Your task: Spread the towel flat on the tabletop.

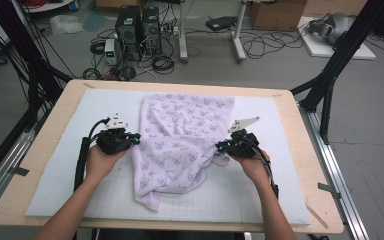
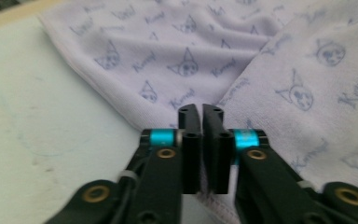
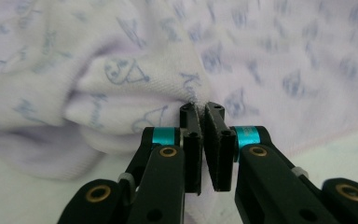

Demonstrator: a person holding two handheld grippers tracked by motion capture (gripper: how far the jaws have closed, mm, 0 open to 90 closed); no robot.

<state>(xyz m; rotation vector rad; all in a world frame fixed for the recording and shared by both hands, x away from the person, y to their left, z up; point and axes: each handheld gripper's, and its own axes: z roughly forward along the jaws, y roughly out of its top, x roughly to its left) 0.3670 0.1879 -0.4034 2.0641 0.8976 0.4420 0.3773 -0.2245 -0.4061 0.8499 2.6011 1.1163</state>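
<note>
A pale lilac towel (image 1: 180, 140) with a blue cartoon print lies rumpled on the white mat (image 1: 70, 175), its near end bunched inward. My left gripper (image 1: 136, 137) is at the towel's left edge. In the left gripper view the jaws (image 2: 201, 109) stand almost together, with the towel (image 2: 191, 46) folding in at their tips and its hem running under them. My right gripper (image 1: 221, 146) is at the towel's right edge. In the right gripper view its jaws (image 3: 201, 107) pinch a raised fold of towel (image 3: 135, 88).
The mat covers a wooden table (image 1: 42, 150). Black frame posts (image 1: 330, 75) rise at the table's back corners. Computer boxes and cables (image 1: 137, 30) lie on the floor behind. Bare mat lies on both sides of the towel and in front of it.
</note>
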